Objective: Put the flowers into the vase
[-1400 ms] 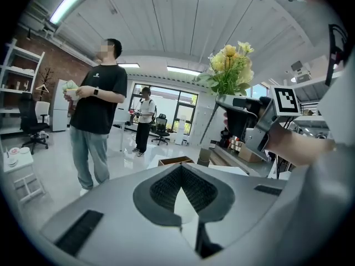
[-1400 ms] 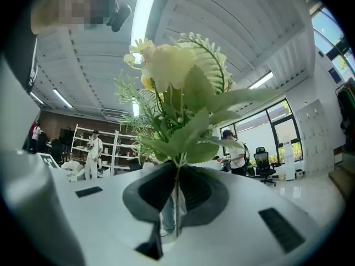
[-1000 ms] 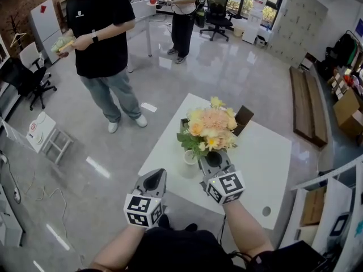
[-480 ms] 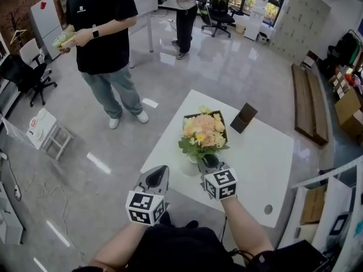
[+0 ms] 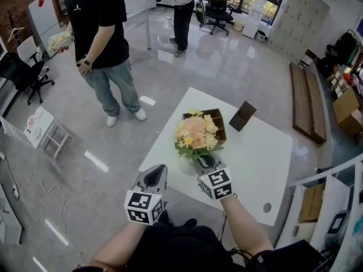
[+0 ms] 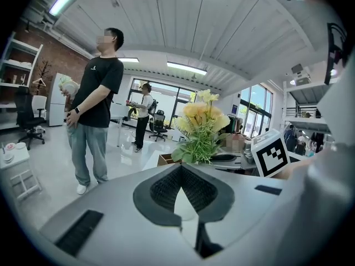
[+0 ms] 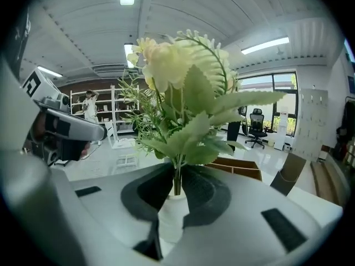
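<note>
A bouquet of peach and yellow flowers (image 5: pixel 195 132) with green leaves stands upright at the near left part of the white table (image 5: pixel 261 152). In the right gripper view its stems (image 7: pixel 177 183) run down into a white vase (image 7: pixel 171 218). In the head view the blooms hide the vase. My right gripper (image 5: pixel 205 161) is right behind the bouquet, its jaws opening, with the stems (image 7: pixel 177 183) loose in the gap between its pads. My left gripper (image 5: pixel 154 177) hovers off the table's near left edge, shut and empty. The bouquet (image 6: pixel 202 121) shows ahead in the left gripper view too.
A brown open box (image 5: pixel 218 123) sits just behind the bouquet, and a dark folded stand (image 5: pixel 243 116) is farther back. A person in a black shirt (image 5: pixel 102 33) stands on the floor to the left; another stands by desks and chairs farther off.
My right gripper has come down with the bouquet, which now stands lower, on the table. The left gripper has stayed put. The person in black has turned and lowered an arm.
</note>
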